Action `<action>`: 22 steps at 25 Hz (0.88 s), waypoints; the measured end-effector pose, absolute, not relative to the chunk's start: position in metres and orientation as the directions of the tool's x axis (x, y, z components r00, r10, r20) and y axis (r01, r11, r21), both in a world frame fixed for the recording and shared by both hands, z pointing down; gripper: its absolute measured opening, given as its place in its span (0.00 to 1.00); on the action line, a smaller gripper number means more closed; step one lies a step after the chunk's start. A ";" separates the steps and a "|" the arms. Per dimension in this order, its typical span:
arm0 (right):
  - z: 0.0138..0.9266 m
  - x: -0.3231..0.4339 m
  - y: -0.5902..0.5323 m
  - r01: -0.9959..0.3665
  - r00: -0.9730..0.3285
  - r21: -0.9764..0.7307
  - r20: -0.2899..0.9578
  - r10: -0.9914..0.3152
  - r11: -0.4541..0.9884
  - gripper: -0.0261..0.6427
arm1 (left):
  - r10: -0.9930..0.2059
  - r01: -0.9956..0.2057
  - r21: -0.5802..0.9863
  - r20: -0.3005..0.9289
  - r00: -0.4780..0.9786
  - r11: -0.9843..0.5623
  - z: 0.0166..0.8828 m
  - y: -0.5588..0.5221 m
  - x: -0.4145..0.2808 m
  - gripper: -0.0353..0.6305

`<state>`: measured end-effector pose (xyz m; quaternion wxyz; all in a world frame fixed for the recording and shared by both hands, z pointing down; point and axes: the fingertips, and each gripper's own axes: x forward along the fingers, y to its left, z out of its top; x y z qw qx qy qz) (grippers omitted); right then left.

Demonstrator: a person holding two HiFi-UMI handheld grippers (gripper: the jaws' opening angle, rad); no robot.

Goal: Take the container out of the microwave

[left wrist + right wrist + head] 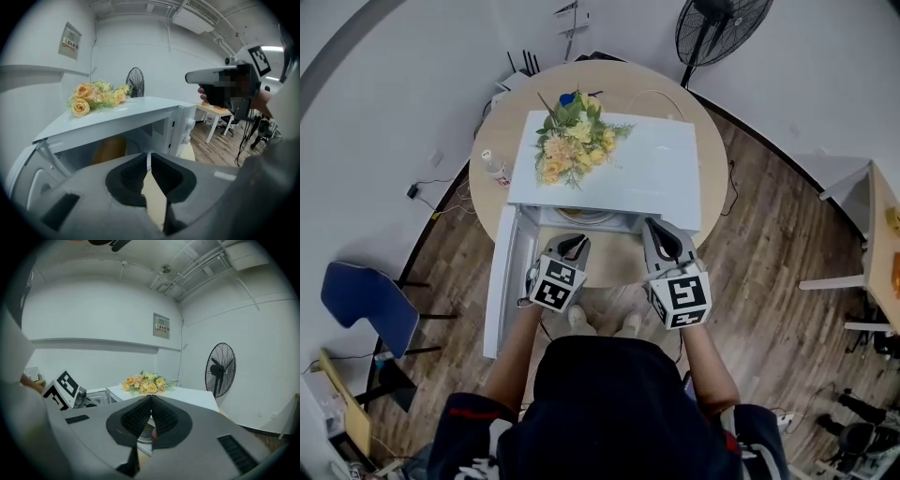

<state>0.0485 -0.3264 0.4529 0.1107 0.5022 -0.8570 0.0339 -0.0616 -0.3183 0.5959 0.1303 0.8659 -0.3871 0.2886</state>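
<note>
The white microwave (649,174) stands on a round wooden table (713,159) with its door (500,281) swung open to the left. Inside the cavity sits a tan-yellow container (585,216), which shows as an orange-tan shape (110,149) in the left gripper view. My left gripper (572,245) hangs just in front of the opening, its jaws together with nothing between them (149,157). My right gripper (660,232) is beside it at the right of the opening, its jaws (150,400) also shut and empty. Neither touches the container.
A bunch of yellow flowers (570,141) lies on the microwave's top. A standing fan (718,28) is behind the table. A blue chair (371,305) stands at the left and a second table (881,246) at the right. The open door juts out past the table's front edge.
</note>
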 end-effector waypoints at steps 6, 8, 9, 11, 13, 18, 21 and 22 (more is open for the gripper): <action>0.461 0.050 -0.330 -0.876 -0.456 0.051 0.242 -0.857 0.480 0.05 | -0.523 -0.671 -0.083 0.700 0.487 -0.736 0.636 -0.327 -0.059 0.30; 0.463 0.052 -0.331 -0.879 -0.450 0.048 0.248 -0.858 0.475 0.05 | -0.508 -0.625 -0.147 0.734 0.450 -0.767 0.649 -0.330 -0.059 0.35; 0.464 0.052 -0.331 -0.880 -0.448 0.048 0.250 -0.858 0.473 0.05 | -0.503 -0.600 -0.178 0.749 0.431 -0.780 0.655 -0.332 -0.060 0.37; 0.466 0.053 -0.332 -0.881 -0.445 0.048 0.255 -0.858 0.471 0.05 | -0.498 -0.562 -0.221 0.768 0.403 -0.797 0.664 -0.337 -0.061 0.40; 0.468 0.055 -0.333 -0.882 -0.442 0.047 0.261 -0.858 0.469 0.05 | -0.499 -0.539 -0.250 0.777 0.384 -0.805 0.670 -0.344 -0.062 0.42; 0.473 0.056 -0.334 -0.885 -0.435 0.046 0.273 -0.858 0.463 0.05 | -0.524 -0.434 -0.378 0.801 0.290 -0.818 0.685 -0.365 -0.071 0.44; 0.475 0.059 -0.334 -0.888 -0.427 0.047 0.280 -0.860 0.457 0.05 | -0.548 -0.359 -0.453 0.805 0.228 -0.816 0.695 -0.376 -0.075 0.44; 0.476 0.059 -0.334 -0.890 -0.424 0.047 0.282 -0.861 0.454 0.05 | -0.549 -0.347 -0.463 0.808 0.214 -0.816 0.699 -0.379 -0.076 0.44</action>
